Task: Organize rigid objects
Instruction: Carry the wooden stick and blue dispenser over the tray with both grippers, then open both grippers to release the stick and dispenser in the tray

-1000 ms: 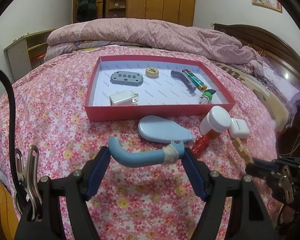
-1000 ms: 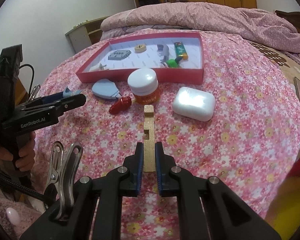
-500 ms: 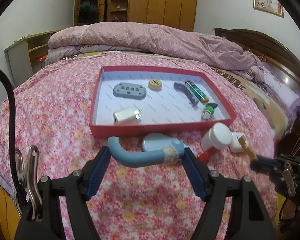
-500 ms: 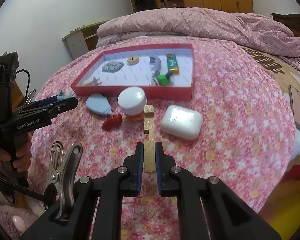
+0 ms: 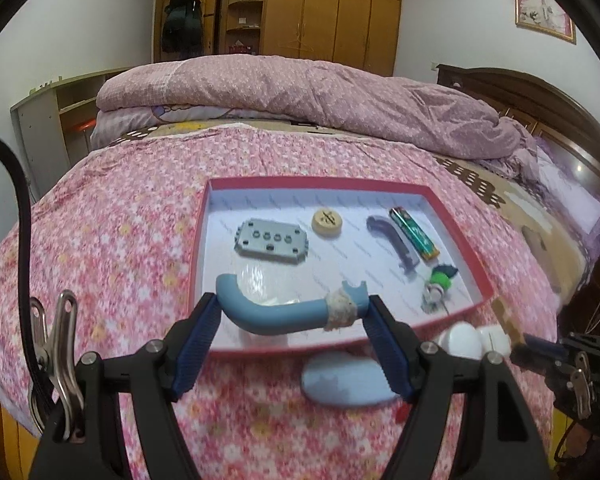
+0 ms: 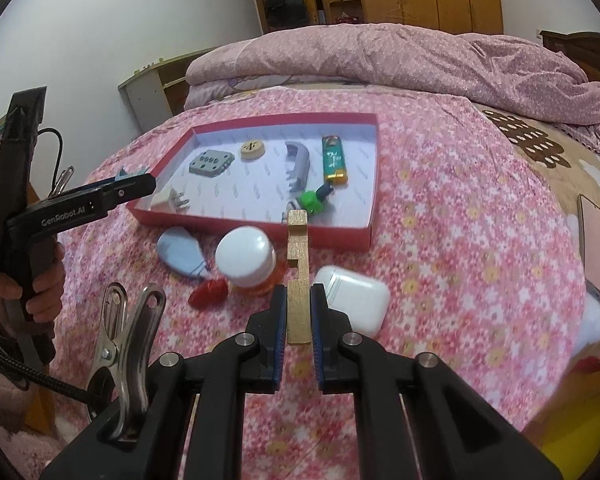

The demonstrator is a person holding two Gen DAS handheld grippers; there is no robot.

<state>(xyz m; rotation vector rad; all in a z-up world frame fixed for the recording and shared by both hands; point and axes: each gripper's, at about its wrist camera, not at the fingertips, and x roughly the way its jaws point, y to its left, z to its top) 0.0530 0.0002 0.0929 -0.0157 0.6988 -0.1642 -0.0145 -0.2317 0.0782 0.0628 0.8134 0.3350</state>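
Note:
My left gripper (image 5: 292,308) is shut on a curved blue handle (image 5: 276,312) with a taped end, held above the near-left part of the red tray (image 5: 456,216). The tray holds a grey plate (image 5: 272,242), a wooden disc (image 5: 327,222), a dark handle (image 5: 394,240), a green lighter (image 5: 414,234), a green toy (image 5: 440,280) and a white plug (image 6: 172,200). My right gripper (image 6: 298,320) is shut on a wooden block (image 6: 297,264), held above the bedspread just short of the tray's near wall (image 6: 340,236).
On the flowered bedspread before the tray lie a light-blue case (image 6: 182,252), a white-capped jar (image 6: 246,258), a red piece (image 6: 208,294) and a white earbud case (image 6: 354,300). A phone (image 6: 598,248) lies at the right. A folded quilt (image 5: 300,92) is behind.
Both grippers have moved forward toward the tray with their objects. The blue handle now hangs over the tray's near-left corner; the wooden block's tip now reaches the tray's near wall.

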